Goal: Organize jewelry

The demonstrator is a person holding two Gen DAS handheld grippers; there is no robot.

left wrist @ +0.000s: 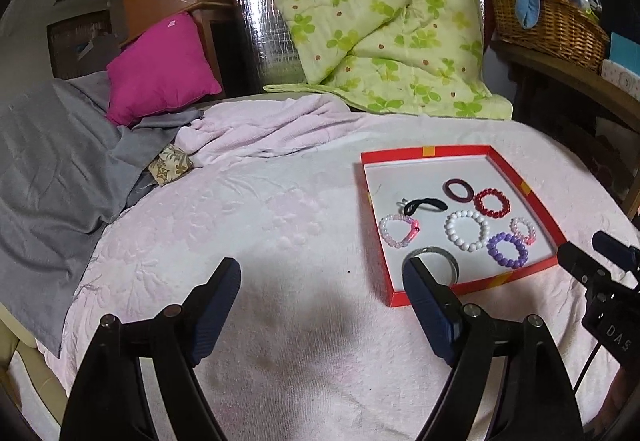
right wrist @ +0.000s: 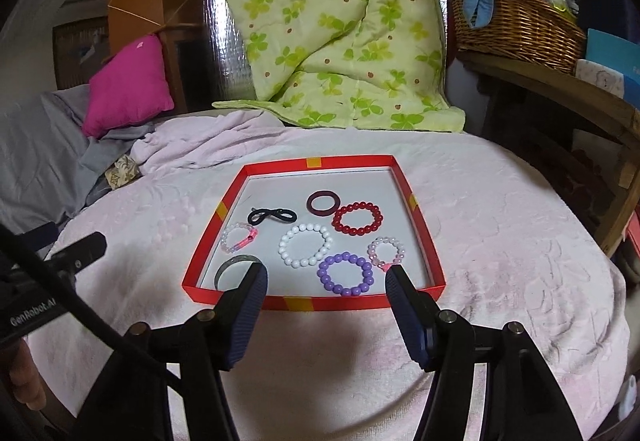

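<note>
- Red tray (right wrist: 424, 241) sits flat on a pale pink bedspread (right wrist: 500, 225), all the jewelry inside it.
- 8 pieces in tray: dark maroon ring bangle (right wrist: 322, 202), red bead bracelet (right wrist: 358, 223), white bead bracelet (right wrist: 306, 245), purple bead bracelet (right wrist: 345, 273), small pink-and-clear bead bracelet (right wrist: 386, 252) near the right wall, pink-clear bracelet with pink clasp (right wrist: 239, 237) near the left wall, black hair tie (right wrist: 272, 216), clear glass bangle (right wrist: 232, 269) at the near left corner.
- Right gripper (right wrist: 324, 273): jaws spread, nothing between the pads, nothing pinched.
- Right gripper's fingertips hang over the tray's near edge; purple bead bracelet lies just ahead in the gap, not touched.
- Its left fingertip (right wrist: 256, 277) overlaps the clear glass bangle in view; contact cannot be told. Right fingertip sits just beside the small pink-and-clear bracelet's clasp.
- Left gripper (left wrist: 320, 269): jaws spread wide, empty, over bare bedspread to the left of the tray.
- In the left wrist view, its right fingertip (left wrist: 416, 273) covers part of the clear glass bangle at the tray's near corner; contact cannot be told.
- Green clover quilt (right wrist: 332, 25), magenta pillow (right wrist: 128, 85), grey cloth (left wrist: 52, 161) and wicker basket (right wrist: 516, 25) lie beyond the tray, well apart from both grippers.
</note>
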